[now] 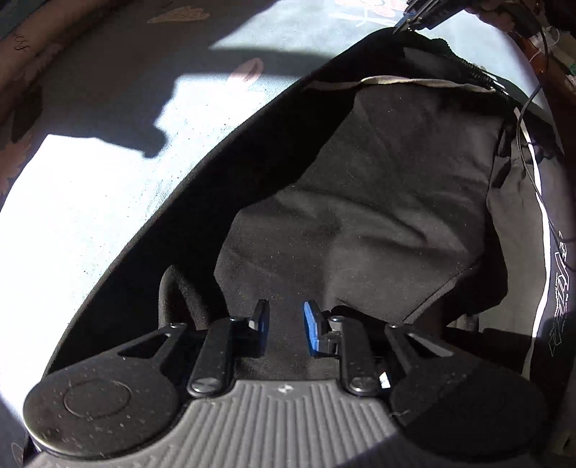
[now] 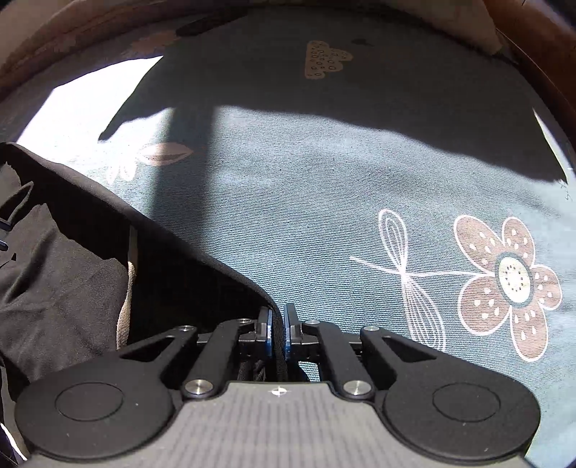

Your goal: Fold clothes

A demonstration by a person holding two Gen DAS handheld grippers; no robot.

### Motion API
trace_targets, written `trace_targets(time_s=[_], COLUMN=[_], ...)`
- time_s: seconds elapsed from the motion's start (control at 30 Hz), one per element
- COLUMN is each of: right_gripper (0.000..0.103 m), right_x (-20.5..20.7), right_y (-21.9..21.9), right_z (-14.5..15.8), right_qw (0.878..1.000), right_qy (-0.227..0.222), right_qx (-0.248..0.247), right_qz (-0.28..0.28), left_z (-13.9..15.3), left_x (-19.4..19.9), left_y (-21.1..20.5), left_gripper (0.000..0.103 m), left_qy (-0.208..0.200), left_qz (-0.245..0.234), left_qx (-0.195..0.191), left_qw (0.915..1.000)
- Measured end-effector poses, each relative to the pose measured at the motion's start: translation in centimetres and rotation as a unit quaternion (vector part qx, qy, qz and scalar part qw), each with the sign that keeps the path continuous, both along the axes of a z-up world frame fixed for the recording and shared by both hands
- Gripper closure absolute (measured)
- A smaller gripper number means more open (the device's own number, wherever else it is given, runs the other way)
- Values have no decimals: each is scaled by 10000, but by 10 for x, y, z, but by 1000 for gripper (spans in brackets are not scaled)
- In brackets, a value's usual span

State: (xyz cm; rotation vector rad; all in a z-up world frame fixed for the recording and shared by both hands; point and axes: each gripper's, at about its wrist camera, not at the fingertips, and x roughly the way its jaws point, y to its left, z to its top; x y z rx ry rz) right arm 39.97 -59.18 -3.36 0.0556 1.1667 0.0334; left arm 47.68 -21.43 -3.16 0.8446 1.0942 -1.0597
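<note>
The left gripper [image 1: 284, 329], black with blue pads [image 1: 311, 334], hangs with its jaws slightly parted just above a black fabric garment [image 1: 378, 187] with a pale inner band (near its far edge). The garment lies on a grey-blue floral-printed cloth surface [image 1: 108, 180]. At the top, the right gripper [image 1: 408, 23] pinches the garment's far edge.

Under me spreads a grey-blue sheet [image 2: 324, 187] printed with brown flowers and white line leaves. My black garment [image 1: 378, 172] lies directly on it, left of the big flower [image 2: 507, 284], half in sunlight.
</note>
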Motion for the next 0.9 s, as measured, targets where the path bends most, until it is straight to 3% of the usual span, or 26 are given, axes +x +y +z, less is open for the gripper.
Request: trace_targets(time_s=[0.1, 0.13, 0.27, 0.37, 0.43, 0.57, 0.67, 0.8, 0.9], right_gripper=[95, 90, 80, 79, 78, 78, 78, 78, 78], right_x=[4, 4, -9, -24, -30, -26, -24, -29, -35], right_y=[4, 8, 26, 49, 64, 100, 133, 184, 221], right_z=[-9, -7, 19, 36, 45, 48, 45, 42, 43], right_qw=[9998, 9996, 9977, 9957, 9951, 9980, 9974, 9931, 9862], right_qy=[122, 111, -181, -454, -612, -612, -590, -414, -281], right_qx=[-71, -201, -578, -789, -757, -124, 194, 878, 1446], right_qz=[-158, -144, -301, -194, -186, 101, 376, 663, 761], left_z=[-12, -16, -12, -7, -5, -3, 1, 12, 20], left_x=[1, 2, -4, -12, -19, -29, -34, -27, -12], left_y=[-3, -4, 0, 6, 10, 18, 35, 79, 131], left_gripper=[81, 81, 80, 80, 80, 80, 80, 80, 80], left_qy=[12, 68, 23, 16, 13, 112, 115, 64, -71], left_qz=[-26, 18, 72, 142, 167, 355, 810, 1824, 2951], left_qx=[92, 174, 119, 113, 142, 162, 135, -52, -195], left_qw=[10000, 9998, 9999, 9998, 9998, 9992, 9966, 9832, 9552])
